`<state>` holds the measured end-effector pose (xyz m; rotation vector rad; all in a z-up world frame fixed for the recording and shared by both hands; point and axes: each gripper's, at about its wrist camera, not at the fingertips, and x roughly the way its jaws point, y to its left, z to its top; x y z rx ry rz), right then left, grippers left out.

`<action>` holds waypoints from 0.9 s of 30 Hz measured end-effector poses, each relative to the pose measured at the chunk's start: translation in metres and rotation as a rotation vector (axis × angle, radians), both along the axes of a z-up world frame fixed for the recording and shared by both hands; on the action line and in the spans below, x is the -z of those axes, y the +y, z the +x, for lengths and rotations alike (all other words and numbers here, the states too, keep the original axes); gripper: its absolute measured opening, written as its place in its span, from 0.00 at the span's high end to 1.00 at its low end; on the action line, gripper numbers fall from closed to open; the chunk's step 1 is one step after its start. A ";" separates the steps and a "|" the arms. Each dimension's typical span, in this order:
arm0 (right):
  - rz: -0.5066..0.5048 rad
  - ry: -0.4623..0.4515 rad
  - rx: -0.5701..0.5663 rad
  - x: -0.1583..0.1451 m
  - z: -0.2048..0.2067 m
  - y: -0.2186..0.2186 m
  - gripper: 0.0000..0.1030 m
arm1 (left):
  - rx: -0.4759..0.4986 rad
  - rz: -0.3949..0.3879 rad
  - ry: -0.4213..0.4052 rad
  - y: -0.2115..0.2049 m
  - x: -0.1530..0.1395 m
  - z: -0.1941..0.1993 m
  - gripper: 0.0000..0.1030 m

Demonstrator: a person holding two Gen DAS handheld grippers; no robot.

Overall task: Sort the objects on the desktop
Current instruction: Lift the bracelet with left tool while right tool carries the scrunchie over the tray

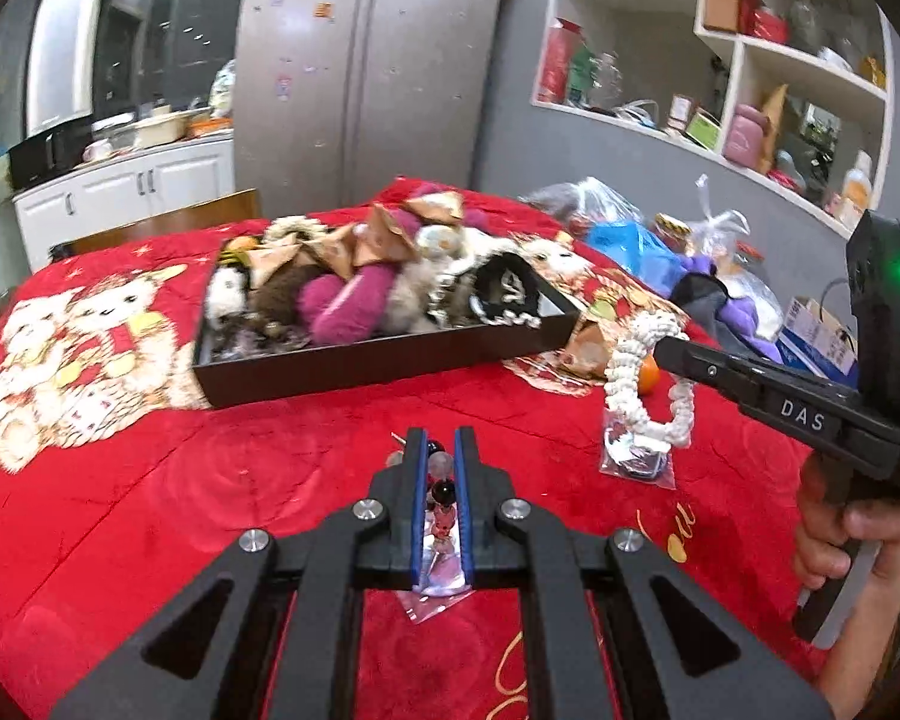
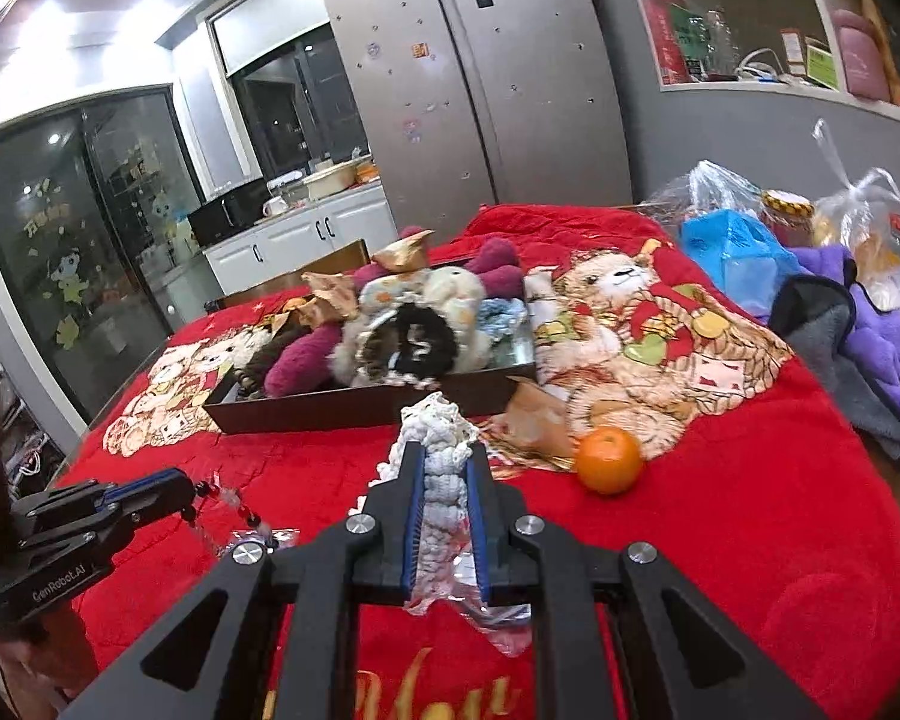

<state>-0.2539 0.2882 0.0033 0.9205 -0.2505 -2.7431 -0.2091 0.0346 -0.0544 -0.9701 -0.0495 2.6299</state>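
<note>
Left gripper [image 1: 440, 441] pinching beaded trinket [image 1: 440, 489] in clear bag, held above near red cloth [image 1: 210, 480]. Right gripper [image 2: 446, 459] pinching white crocheted scrunchie [image 2: 441, 468], its bag dangling below. Tray [image 1: 354, 363] beyond, heaped with fuzzy scrunchies.

Risks: slick plastic could slip from pads; dangling bag might snag tray rim; round orange [image 2: 609, 459] near right could roll if nudged.

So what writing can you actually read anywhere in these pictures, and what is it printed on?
"DAS": white letters on the right gripper, seen from the left wrist view.
"GenRobot.AI": white letters on the left gripper, seen from the right wrist view.
Gold script on the red blanket: cut off, unreadable.
Green label on the wall shelf: too small and blurred.
Stickers on the fridge: too small.
</note>
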 end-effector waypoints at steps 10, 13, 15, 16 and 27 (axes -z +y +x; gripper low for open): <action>0.015 0.005 -0.112 -0.023 -0.004 -0.060 0.87 | -0.079 0.003 0.038 -0.037 -0.023 0.014 0.92; 0.026 0.006 -0.142 -0.026 -0.005 -0.075 0.87 | -0.090 0.007 0.043 -0.043 -0.027 0.015 0.91; 0.027 0.009 -0.155 -0.028 -0.005 -0.080 0.87 | -0.101 0.000 0.047 -0.046 -0.029 0.015 0.91; 0.029 0.011 -0.166 -0.029 -0.004 -0.083 0.87 | -0.102 0.000 0.046 -0.047 -0.029 0.015 0.91; 0.051 0.024 -0.173 -0.045 -0.012 -0.091 0.87 | -0.113 -0.007 -0.002 -0.048 -0.036 -0.014 0.91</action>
